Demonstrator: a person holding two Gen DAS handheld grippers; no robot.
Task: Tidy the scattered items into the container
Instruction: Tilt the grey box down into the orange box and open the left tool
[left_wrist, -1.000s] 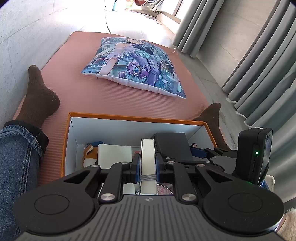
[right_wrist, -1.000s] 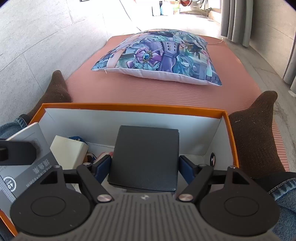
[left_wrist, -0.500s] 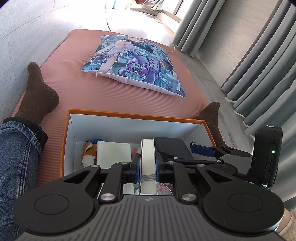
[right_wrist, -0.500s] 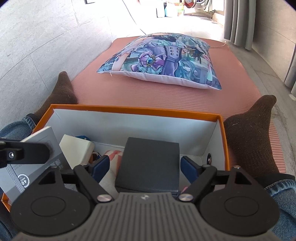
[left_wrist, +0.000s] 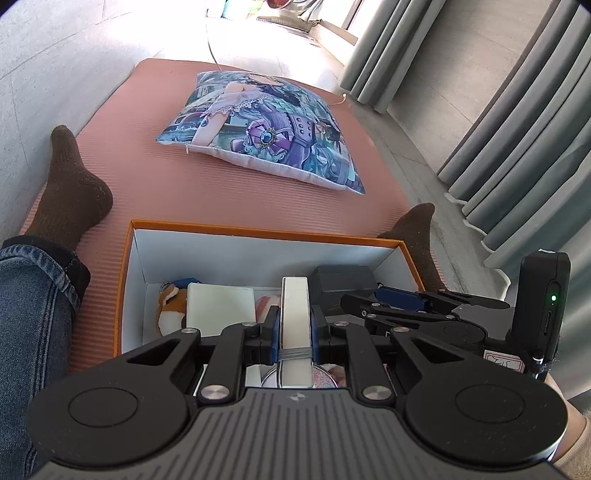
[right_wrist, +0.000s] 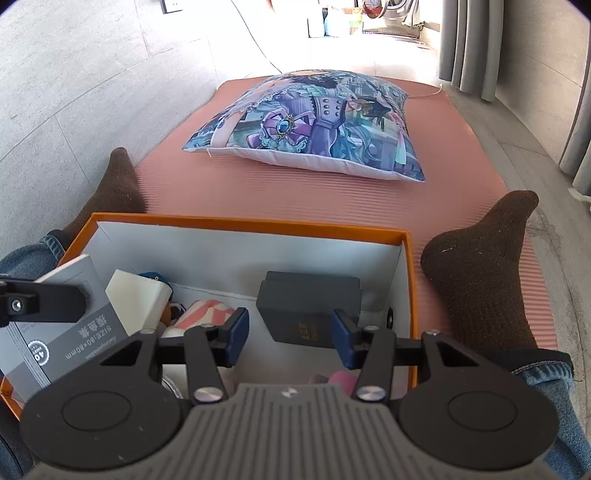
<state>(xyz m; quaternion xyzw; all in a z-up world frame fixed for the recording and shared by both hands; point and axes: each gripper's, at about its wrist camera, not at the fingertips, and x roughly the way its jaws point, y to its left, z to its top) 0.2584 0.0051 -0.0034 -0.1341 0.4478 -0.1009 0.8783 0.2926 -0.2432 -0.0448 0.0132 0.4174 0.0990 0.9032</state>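
Lower frame: several items already lie in the orange box (right_wrist: 221, 223); the left hand-held gripper (left_wrist: 294, 325) clamps a white notepad (left_wrist: 294, 310) above it. The right hand-held gripper (right_wrist: 290, 332), empty, is closing above the dark case (right_wrist: 308, 310); only the notepad seems left.

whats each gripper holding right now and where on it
The left gripper pinches a slim white-and-grey pad across its thin edges. The right gripper, jaws closing, holds nothing; the dark box lies released.

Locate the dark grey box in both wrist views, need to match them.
Left wrist: dark grey box right of centre, at the far wall inside the orange container, partly behind the right gripper.
Right wrist: dark grey box centre, beyond the open fingers.
Shared landmark: printed pillow on the mat.
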